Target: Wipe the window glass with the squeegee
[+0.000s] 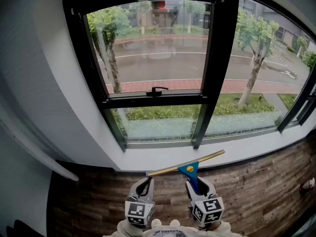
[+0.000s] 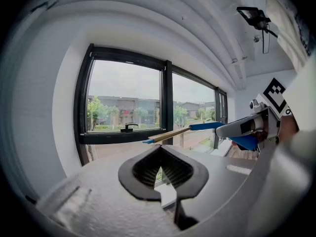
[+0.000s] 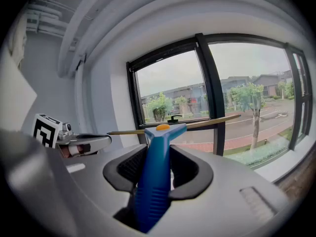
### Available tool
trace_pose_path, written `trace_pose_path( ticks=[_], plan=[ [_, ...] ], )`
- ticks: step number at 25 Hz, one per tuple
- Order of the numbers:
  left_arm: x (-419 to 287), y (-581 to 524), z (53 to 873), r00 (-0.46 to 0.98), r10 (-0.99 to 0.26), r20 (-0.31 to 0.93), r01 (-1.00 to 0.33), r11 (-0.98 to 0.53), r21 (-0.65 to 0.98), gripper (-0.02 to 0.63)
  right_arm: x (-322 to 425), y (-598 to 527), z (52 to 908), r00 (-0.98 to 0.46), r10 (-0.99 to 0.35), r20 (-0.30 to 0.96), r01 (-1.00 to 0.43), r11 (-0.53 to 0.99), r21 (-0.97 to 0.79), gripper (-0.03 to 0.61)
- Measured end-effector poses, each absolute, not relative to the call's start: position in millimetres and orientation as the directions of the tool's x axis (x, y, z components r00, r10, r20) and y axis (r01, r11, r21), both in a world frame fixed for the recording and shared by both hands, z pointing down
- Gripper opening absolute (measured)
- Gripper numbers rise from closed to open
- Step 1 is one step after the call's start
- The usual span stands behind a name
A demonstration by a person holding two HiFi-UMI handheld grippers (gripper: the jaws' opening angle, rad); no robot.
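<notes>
Clearly wiping has not begun: the right claw [image 1: 197, 185] grips the squeegee [image 1: 189, 170] by its handle, short of the window glass [image 1: 158, 48]. The left claw [image 1: 144, 185] is closed and empty; next, the blade probably needs pressing onto the glass.

both grippers sit low and side by side near the body, jaws pointing forward. the right gripper [image 1: 196, 183] clamps the squeegee [image 1: 189, 169] by its handle (upright between the jaws). the left gripper [image 1: 145, 182] looks closed on nothing.
</notes>
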State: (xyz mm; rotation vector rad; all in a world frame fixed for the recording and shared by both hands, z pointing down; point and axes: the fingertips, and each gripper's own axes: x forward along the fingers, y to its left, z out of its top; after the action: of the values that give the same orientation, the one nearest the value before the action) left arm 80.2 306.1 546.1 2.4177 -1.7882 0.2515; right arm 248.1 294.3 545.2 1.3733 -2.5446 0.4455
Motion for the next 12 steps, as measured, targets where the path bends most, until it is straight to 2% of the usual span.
trace_pose_path(
  ticks=[12],
  plan=[
    [102, 294, 531, 0.285, -0.942, 0.178, -0.957, -0.291, -0.01, 0.0, 274, 284, 534, -0.54, -0.794, 0.281, -0.842, 0.514, -0.165, 0.146]
  ],
)
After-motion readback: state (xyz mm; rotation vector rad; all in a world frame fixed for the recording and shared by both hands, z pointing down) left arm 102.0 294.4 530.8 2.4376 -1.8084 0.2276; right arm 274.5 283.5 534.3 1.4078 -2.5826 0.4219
